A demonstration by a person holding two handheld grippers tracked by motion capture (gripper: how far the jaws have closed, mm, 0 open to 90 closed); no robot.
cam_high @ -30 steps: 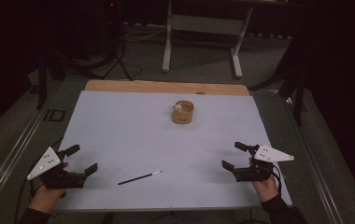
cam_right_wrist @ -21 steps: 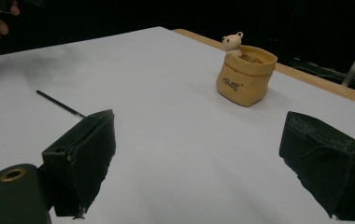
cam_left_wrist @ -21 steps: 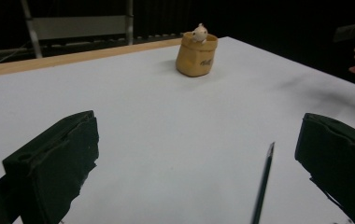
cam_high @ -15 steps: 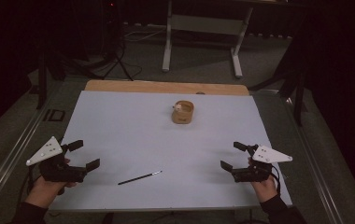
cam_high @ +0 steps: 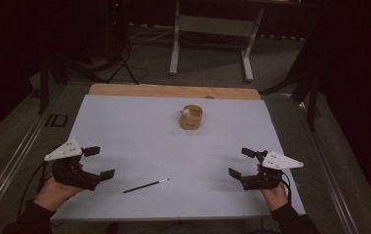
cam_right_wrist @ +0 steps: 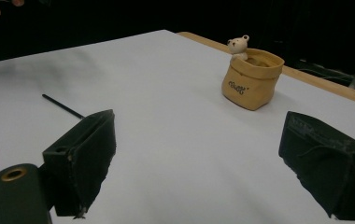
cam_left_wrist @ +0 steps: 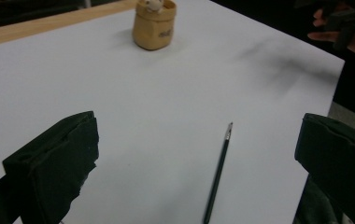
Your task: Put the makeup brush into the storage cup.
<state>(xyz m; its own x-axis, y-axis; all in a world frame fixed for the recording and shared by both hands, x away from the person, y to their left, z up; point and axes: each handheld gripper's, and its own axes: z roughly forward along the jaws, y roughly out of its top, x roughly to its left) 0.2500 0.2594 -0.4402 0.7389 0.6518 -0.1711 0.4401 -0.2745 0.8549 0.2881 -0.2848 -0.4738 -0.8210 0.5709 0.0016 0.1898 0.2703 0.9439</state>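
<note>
A thin black pen (cam_high: 145,185) (cam_left_wrist: 217,172) (cam_right_wrist: 62,107) lies on the white table sheet (cam_high: 139,141) near the front edge. A small tan pouch-shaped holder with a little bear figure (cam_high: 192,117) (cam_left_wrist: 154,27) (cam_right_wrist: 252,77) stands upright toward the far middle. My left gripper (cam_high: 98,163) (cam_left_wrist: 199,161) hovers open at the front left, just left of the pen, nothing between its jaws. My right gripper (cam_high: 240,163) (cam_right_wrist: 199,163) is open at the front right, empty, pointing toward the holder.
A wooden strip (cam_high: 174,91) borders the sheet's far edge. Beyond the table stand a grey metal frame (cam_high: 213,34) and a dark tripod (cam_high: 120,53) on the floor. The person's other hand (cam_left_wrist: 353,32) appears far off in the left gripper view.
My left gripper has shifted right and slightly forward, closer to the pen. The right gripper has barely moved. Pen and holder are where they were.
</note>
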